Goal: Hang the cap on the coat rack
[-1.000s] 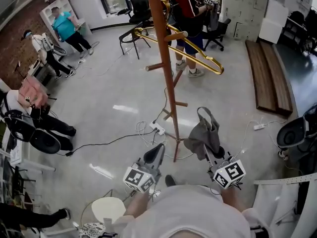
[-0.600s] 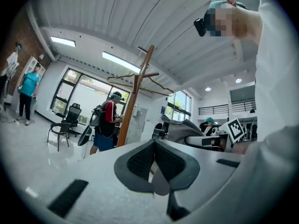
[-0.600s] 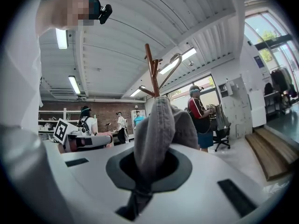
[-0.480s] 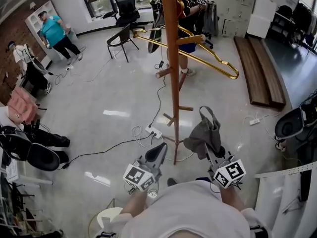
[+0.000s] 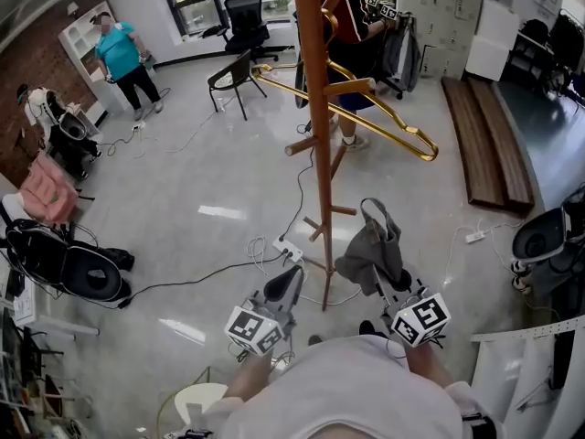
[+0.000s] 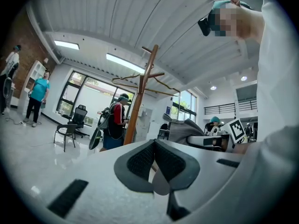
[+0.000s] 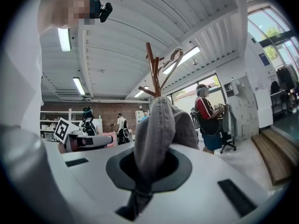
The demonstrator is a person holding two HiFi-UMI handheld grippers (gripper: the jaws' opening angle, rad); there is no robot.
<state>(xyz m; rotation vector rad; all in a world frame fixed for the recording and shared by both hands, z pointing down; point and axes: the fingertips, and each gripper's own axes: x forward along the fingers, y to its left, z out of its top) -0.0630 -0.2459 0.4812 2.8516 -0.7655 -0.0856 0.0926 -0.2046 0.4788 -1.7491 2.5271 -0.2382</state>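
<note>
A grey cap (image 5: 373,247) hangs from my right gripper (image 5: 388,280), whose jaws are shut on its fabric; in the right gripper view the cap (image 7: 161,129) rises from between the pads. The wooden coat rack (image 5: 315,108) stands just ahead, its pole between my two grippers, with a gold hanger (image 5: 384,122) on one peg. In the right gripper view the rack (image 7: 153,71) shows behind the cap. My left gripper (image 5: 281,289) sits left of the pole with its jaws closed together and nothing in them; the rack (image 6: 140,101) shows beyond it in the left gripper view.
A power strip (image 5: 287,248) and cables lie on the floor by the rack's base. A person in red (image 5: 352,26) stands behind the rack, another in teal (image 5: 123,58) at far left. A black chair (image 5: 233,79), wooden boards (image 5: 489,144) and bags (image 5: 69,273) ring the floor.
The view has shifted slightly: the rack pole and hanger sit a little differently in frame. Both grippers keep their places, the cap still in the right one.
</note>
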